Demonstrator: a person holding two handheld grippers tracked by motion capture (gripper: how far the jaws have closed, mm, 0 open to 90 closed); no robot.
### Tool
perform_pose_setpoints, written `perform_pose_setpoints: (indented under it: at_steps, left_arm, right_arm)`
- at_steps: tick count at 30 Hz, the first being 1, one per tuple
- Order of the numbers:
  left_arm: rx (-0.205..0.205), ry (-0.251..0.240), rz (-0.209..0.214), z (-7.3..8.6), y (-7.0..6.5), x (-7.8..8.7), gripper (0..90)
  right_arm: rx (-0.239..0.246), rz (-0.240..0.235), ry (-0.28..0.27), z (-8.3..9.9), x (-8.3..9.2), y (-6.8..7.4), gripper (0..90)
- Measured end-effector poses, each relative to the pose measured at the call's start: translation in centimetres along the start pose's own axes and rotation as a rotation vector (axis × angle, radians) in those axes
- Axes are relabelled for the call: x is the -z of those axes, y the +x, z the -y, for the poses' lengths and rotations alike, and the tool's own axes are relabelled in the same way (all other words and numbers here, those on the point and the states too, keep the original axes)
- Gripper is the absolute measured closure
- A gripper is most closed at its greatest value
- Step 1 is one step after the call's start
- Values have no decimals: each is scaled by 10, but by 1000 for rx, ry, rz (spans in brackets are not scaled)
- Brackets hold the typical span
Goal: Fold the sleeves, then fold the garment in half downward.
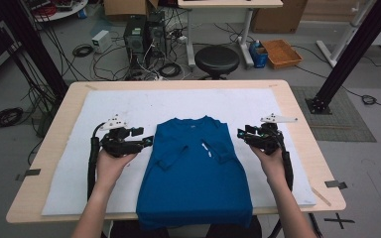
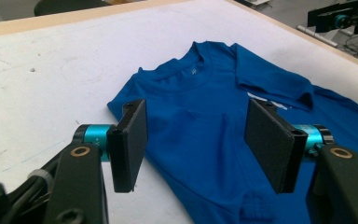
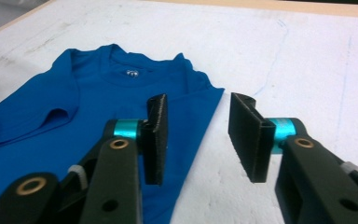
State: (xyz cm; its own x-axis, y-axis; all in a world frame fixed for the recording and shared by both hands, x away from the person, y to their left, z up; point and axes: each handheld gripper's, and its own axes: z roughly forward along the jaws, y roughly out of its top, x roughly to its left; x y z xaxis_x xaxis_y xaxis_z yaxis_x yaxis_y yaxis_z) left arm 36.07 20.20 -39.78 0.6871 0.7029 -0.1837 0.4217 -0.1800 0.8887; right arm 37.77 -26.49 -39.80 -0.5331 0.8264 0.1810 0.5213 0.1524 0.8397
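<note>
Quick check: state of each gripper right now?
Left gripper: open, holding nothing, jaws above the blue shirt.
Right gripper: open, holding nothing, at the shirt's edge.

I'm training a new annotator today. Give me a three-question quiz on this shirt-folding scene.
1. True or false: both sleeves of the blue shirt are folded in over its chest.
2. What does the shirt lie on? A) bare wood B) white mat C) a tray
3. Is the left gripper or the right gripper holding cloth?

Key:
1. True.
2. B.
3. Neither; both are open, one beside each edge of the shirt.
</note>
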Motion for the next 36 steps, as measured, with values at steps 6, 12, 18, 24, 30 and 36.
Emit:
perform_pose_setpoints:
  at_steps: [6,12,18,24,30,36]
  left_arm:
    - [23,-2,-20,10,10,2,386]
    - [13,-7,-24,10,10,3,384]
    - [17,-12,-26,10,9,3,384]
    - [11,-4,-23,9,7,1,384]
    - [7,12,-27,6,5,-4,384]
    - [23,28,-49,-3,7,-18,384]
  right_arm:
    - [-12,8,-3,2,3,-8,528]
    - [-28,17,0,2,3,-12,481]
    - [-33,24,-4,3,5,-12,459]
    - [-35,25,-10,4,7,-13,459]
    - [-27,27,-2,3,2,-12,460]
    - [-30,32,4,-4,-11,-11,460]
